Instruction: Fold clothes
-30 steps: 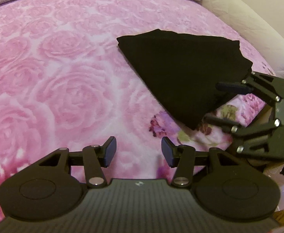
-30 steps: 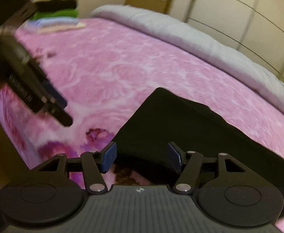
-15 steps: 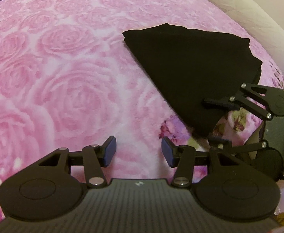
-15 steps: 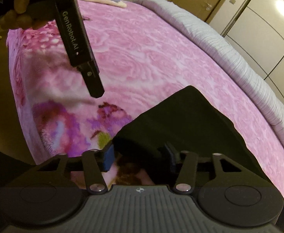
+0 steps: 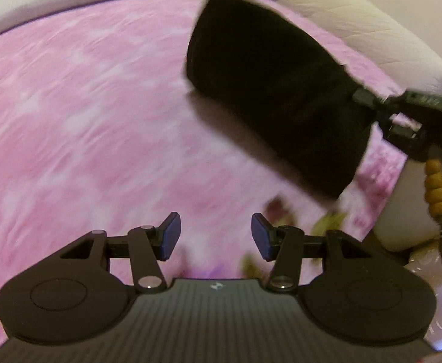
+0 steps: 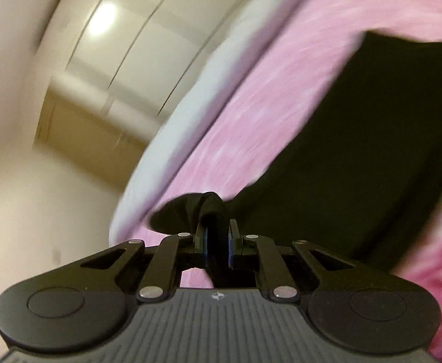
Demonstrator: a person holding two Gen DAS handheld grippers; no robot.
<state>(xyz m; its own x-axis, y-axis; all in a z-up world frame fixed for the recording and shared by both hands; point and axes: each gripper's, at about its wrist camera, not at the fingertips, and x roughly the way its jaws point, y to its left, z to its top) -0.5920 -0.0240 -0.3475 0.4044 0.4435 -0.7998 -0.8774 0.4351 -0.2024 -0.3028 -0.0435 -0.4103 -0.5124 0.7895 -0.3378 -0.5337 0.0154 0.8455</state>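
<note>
Over the pink rose-patterned bedspread (image 5: 84,115), the folded black cloth garment (image 5: 275,90) now hangs lifted, with its shadow falling on the bed beneath it; a second ago it lay flat near the bed's corner. The right gripper (image 6: 217,239), whose fingers stood apart at the garment's edge half a second ago, has closed them on a bunched corner of the fabric, and both views are streaked with motion blur. Judging by this, the folded piece is being carried off rather than folded further (perhaps toward a stack, though no stack shows now). The left gripper (image 5: 214,236) holds nothing, its blue-padded fingers (image 5: 169,236) wide apart above the bedspread. Only the left wrist view shows the garment's whole hanging shape and the person's hand (image 5: 440,187) on the right tool; only the right wrist view shows the pinch itself, along with the grey quilt (image 6: 190,96) along the bed's far edge and pale wardrobe doors (image 6: 124,45) beyond.
</note>
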